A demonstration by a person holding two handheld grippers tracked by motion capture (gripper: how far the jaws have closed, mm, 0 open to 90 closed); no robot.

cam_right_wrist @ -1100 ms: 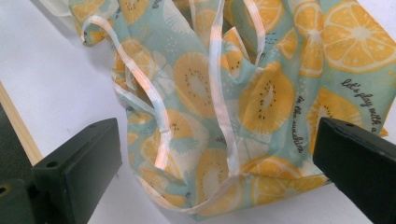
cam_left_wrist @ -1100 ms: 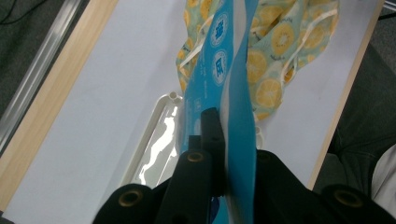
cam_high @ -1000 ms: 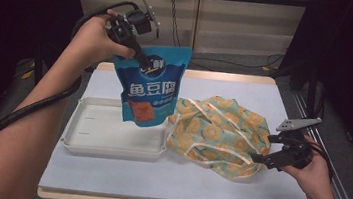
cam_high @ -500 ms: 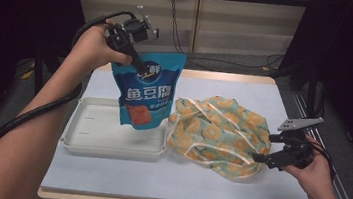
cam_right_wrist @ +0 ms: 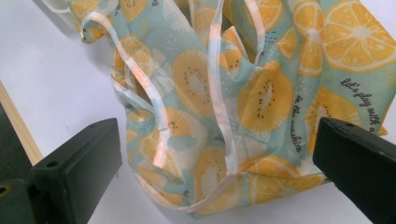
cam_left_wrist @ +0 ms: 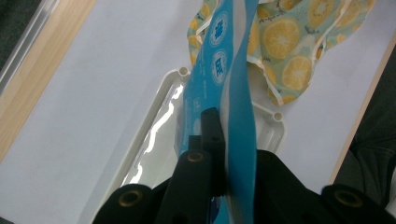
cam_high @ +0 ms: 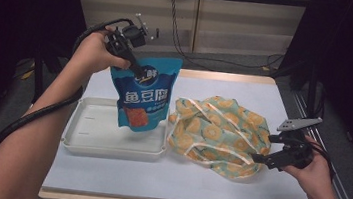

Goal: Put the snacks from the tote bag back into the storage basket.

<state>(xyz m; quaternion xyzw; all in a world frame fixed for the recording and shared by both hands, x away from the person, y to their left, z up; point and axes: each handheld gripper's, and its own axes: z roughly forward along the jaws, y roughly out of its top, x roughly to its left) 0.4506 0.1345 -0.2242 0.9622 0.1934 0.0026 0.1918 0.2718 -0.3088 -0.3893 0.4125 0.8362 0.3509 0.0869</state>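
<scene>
Dark curtains and a pale panelled wall close off the room behind a white-topped desk (cam_high: 205, 183) with a wooden rim. Toward the desk's left edge lies a shallow white tray (cam_high: 89, 137), bare inside. Above the tray's right end hangs a blue snack pouch (cam_high: 143, 98), its bottom hem low over the tray and apparently not yet resting on it. The left gripper (cam_high: 135, 67) has its fingers clamped narrow on the pouch's top corner. Right of the tray, just beside its right rim, slumps an orange-print cloth bag (cam_high: 221, 135) with white drawstring handles. At the desk's right edge the right gripper (cam_high: 266, 157) points at the bag's near side, fingers spread wide with nothing between them.

The hold is on one corner only, so the pouch could swing or tilt as it is lowered, catch the tray's right rim and tip out against the bag. Letting go too high could make it flop over.

From the left gripper view, the pouch (cam_left_wrist: 233, 93) is seen edge-on, pinched between the black fingers (cam_left_wrist: 212, 135), with the tray (cam_left_wrist: 159, 130) directly beneath; the high view cannot confirm that pinch. The right gripper view brings out the bag's (cam_right_wrist: 261, 93) looped handles and printed script.
</scene>
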